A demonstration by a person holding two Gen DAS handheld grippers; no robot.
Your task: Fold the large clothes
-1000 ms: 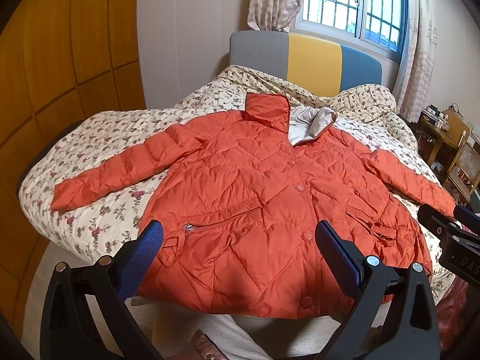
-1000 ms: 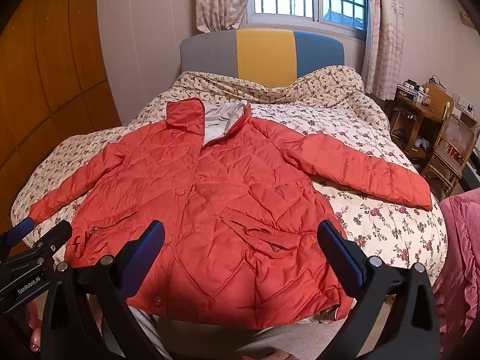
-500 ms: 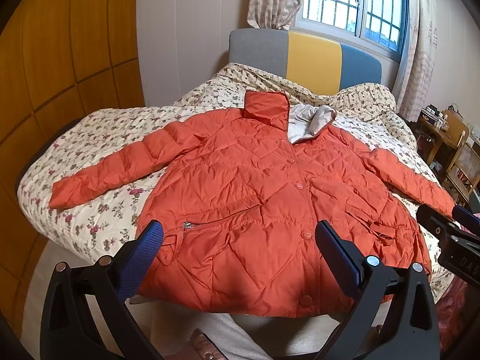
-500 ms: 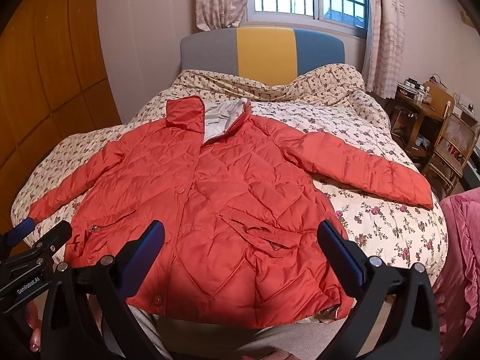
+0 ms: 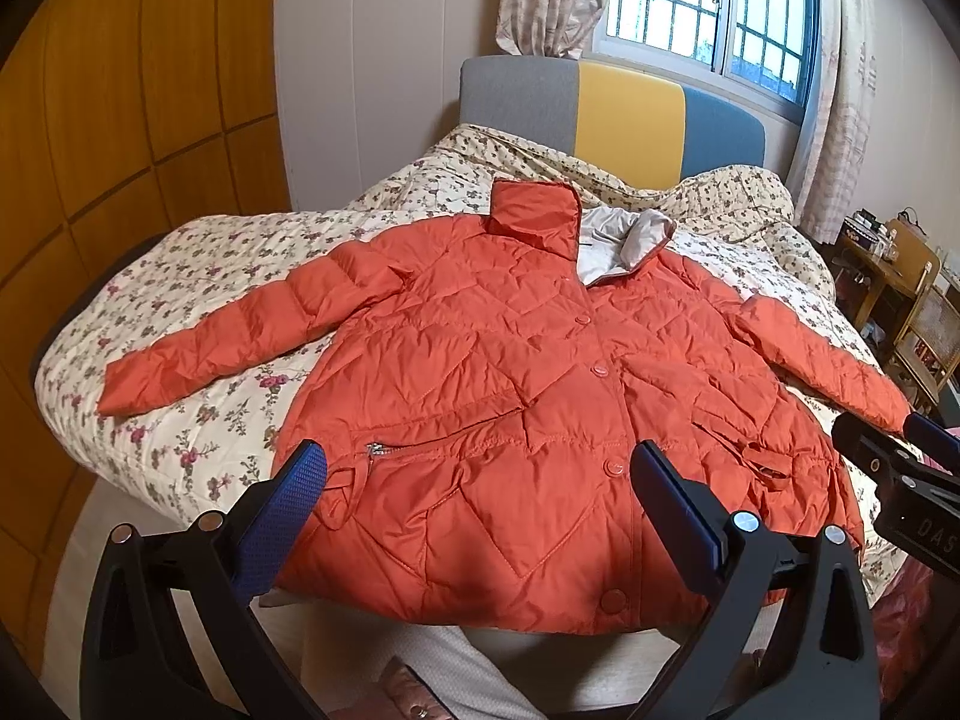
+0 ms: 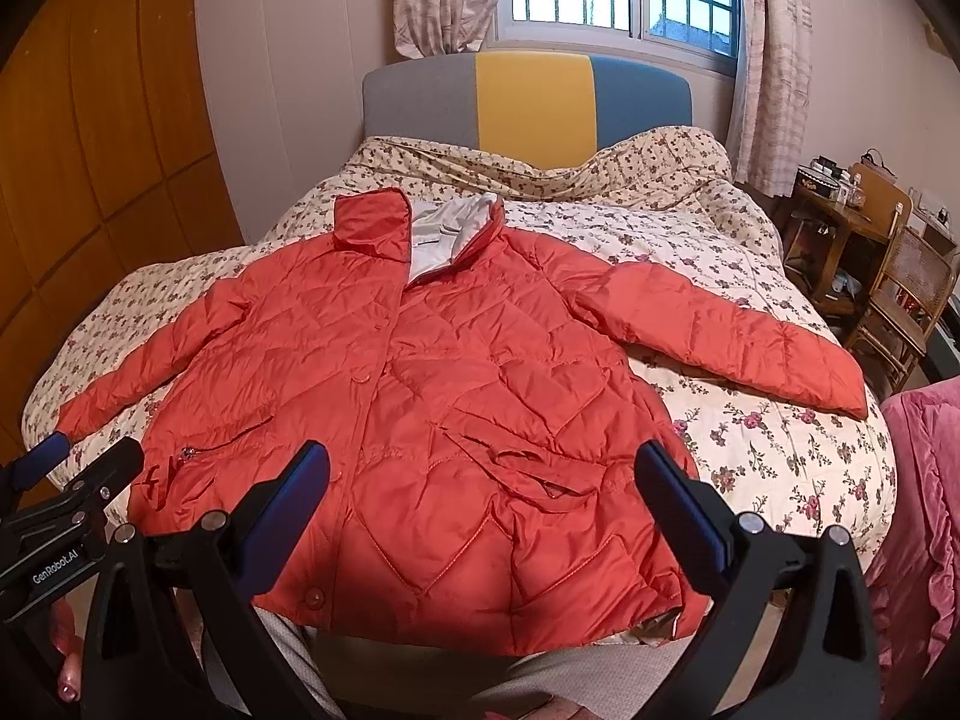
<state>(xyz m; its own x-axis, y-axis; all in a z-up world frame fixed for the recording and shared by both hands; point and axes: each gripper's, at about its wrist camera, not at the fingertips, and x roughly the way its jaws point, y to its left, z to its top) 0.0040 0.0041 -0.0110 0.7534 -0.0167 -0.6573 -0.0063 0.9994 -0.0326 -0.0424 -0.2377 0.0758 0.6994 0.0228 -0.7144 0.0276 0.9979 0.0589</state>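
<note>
An orange quilted jacket (image 5: 498,396) (image 6: 420,396) lies face up and buttoned on the bed, both sleeves spread out sideways, its hem hanging over the near edge. The collar shows a grey-white lining (image 5: 606,246). My left gripper (image 5: 480,480) hovers open above the hem near the zip pocket (image 5: 384,450), holding nothing. My right gripper (image 6: 480,480) is open too, above the right flap pocket (image 6: 540,468), and empty. Each gripper shows at the edge of the other's view: the right gripper's fingers (image 5: 900,456), the left gripper's fingers (image 6: 78,468).
The bed wears a floral quilt (image 6: 750,420) with a grey, yellow and blue headboard (image 6: 528,102). Orange wardrobe doors (image 5: 120,120) stand on the left. A wooden desk and chair (image 6: 870,258) sit to the right, under a curtained window. Pink fabric (image 6: 918,510) lies at the right edge.
Both grippers have drifted only slightly; the jacket lies as before and both stay open.
</note>
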